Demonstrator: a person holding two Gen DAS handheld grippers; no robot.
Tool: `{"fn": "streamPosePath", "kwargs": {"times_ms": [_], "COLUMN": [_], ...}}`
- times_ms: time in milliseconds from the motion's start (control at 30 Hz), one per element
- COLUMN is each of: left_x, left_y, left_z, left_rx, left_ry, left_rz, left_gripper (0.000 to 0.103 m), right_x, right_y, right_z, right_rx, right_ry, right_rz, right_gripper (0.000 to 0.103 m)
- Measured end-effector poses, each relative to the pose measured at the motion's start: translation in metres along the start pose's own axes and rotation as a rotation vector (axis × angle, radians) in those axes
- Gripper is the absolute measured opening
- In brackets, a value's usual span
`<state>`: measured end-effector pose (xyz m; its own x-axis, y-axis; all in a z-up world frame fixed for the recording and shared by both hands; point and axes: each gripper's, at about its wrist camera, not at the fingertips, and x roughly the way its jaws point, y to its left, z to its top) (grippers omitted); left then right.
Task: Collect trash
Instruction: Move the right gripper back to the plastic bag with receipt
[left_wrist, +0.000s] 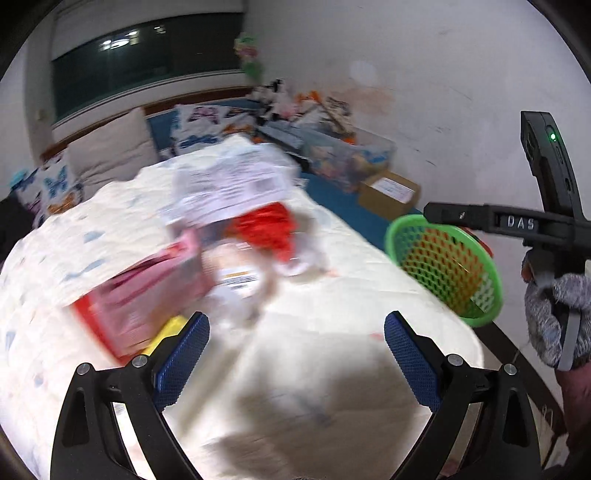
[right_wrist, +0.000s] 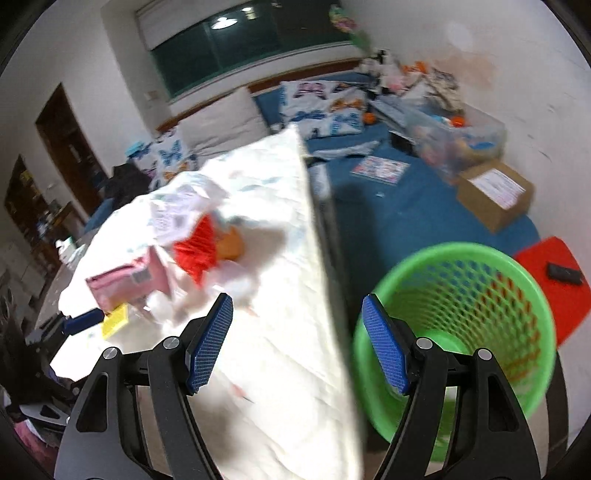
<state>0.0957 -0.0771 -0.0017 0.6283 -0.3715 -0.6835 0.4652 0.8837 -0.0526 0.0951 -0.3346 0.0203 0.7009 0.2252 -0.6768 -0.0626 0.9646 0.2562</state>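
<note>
A heap of trash lies on a white-covered table: a pink carton, a red crinkled wrapper, white printed paper and a yellow scrap. My left gripper is open and empty, just short of the heap. A green mesh bin stands off the table's right edge; it also shows in the left wrist view. My right gripper is open and empty above the table edge, beside the bin. The right wrist view also shows the carton and wrapper.
A blue bed behind the table carries a cardboard box, butterfly pillows and a clear tub of clutter. A red stool stands behind the bin. Both views are motion-blurred.
</note>
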Motion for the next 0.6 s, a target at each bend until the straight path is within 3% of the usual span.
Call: {"fn": "streamPosePath", "kwargs": {"times_ms": [333, 600], "left_x": [-0.025, -0.026], "left_y": [0.062, 0.095], "left_z": [-0.024, -0.040], "left_rx": [-0.112, -0.162], "left_ry": [-0.012, 0.012], "left_rz": [0.102, 0.138], "left_gripper": [0.093, 0.093], "right_x": [0.048, 0.095], "right_y": [0.066, 0.087], "right_z": [0.057, 0.085], "right_rx": [-0.146, -0.178], "right_ry": [0.001, 0.018], "right_rz": [0.080, 0.086], "right_gripper": [0.073, 0.073]}}
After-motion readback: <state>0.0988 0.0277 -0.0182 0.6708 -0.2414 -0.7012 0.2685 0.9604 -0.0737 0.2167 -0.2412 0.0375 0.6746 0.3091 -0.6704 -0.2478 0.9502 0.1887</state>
